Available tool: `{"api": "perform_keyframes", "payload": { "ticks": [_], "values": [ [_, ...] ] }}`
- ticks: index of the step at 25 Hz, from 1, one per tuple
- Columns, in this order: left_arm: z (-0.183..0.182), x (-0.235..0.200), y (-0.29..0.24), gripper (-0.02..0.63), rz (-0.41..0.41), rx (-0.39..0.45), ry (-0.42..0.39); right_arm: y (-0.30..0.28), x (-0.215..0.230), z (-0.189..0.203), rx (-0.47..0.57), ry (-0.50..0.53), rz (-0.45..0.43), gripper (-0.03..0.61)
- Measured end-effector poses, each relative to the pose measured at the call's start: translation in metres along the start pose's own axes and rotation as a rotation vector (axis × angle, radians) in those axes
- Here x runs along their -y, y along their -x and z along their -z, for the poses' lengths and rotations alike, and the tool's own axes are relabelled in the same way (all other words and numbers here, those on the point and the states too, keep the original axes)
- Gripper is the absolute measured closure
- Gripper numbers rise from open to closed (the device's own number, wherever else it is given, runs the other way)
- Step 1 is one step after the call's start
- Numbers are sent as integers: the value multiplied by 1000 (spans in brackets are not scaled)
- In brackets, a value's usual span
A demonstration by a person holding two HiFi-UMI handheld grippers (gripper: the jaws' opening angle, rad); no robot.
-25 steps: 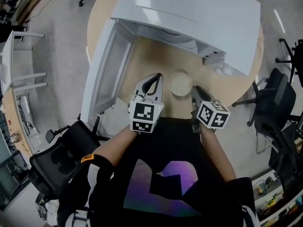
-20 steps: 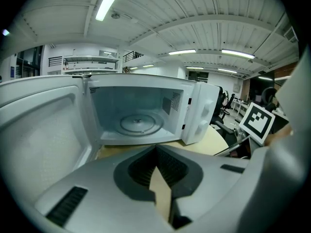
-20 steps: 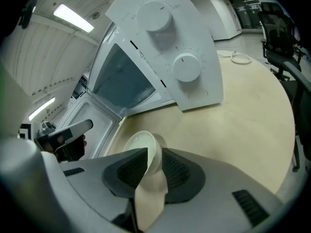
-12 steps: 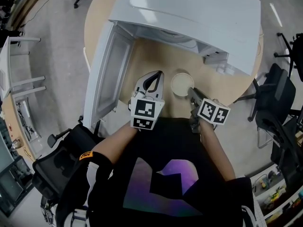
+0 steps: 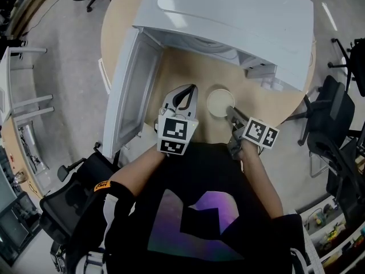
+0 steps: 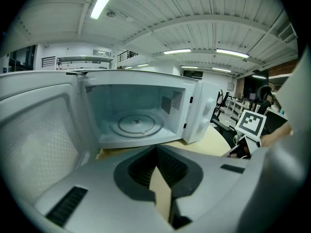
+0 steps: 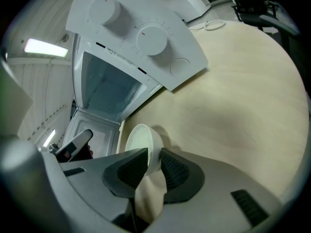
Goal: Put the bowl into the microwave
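Note:
A small white bowl (image 5: 220, 102) sits on the round wooden table (image 5: 188, 73) in front of the white microwave (image 5: 239, 21), whose door (image 5: 131, 90) stands wide open to the left. In the right gripper view the bowl (image 7: 140, 141) has its near rim between my right gripper's (image 7: 153, 153) jaws, one pad inside and one outside, pressed on the wall. My right gripper (image 5: 231, 113) reaches the bowl's near right edge. My left gripper (image 5: 183, 94) hovers just left of the bowl, shut and empty. Its tips (image 6: 156, 148) face the empty cavity with the glass turntable (image 6: 135, 124).
The open door (image 6: 39, 140) fills the left side beside my left gripper. The microwave's control panel with two knobs (image 7: 136, 38) stands beyond the bowl. Office chairs (image 5: 336, 119) stand to the table's right and another (image 5: 74, 193) at the near left.
My right gripper has slid forward and left to the bowl's rim, and its marker cube has tilted. The left gripper and the bowl have stayed put.

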State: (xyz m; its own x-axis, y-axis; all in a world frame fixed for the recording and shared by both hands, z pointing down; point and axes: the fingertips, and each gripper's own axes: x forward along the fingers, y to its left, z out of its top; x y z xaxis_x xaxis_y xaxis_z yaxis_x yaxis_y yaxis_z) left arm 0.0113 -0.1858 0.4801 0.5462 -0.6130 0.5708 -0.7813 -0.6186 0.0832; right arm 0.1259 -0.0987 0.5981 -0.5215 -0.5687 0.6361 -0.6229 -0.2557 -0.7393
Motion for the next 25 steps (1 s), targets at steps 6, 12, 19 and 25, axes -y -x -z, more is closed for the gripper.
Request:
{"api": "perform_keyframes", "payload": {
  "ticks": [6,12,19,25],
  "values": [
    [2,-3,0,568,-4,-3,-1,-4,1,0,22,-157,-86,516],
    [3,-15,10,568,-43,-2,7,-7,-20,-20,94,-249,-168,528],
    [-9,-39,23,568,-115,45,39,-16,-82,-62,164,-233,-274,526],
    [-29,-53,21,568,-139,97,51,-19,-122,-81,183,-207,-325,526]
  ]
}}
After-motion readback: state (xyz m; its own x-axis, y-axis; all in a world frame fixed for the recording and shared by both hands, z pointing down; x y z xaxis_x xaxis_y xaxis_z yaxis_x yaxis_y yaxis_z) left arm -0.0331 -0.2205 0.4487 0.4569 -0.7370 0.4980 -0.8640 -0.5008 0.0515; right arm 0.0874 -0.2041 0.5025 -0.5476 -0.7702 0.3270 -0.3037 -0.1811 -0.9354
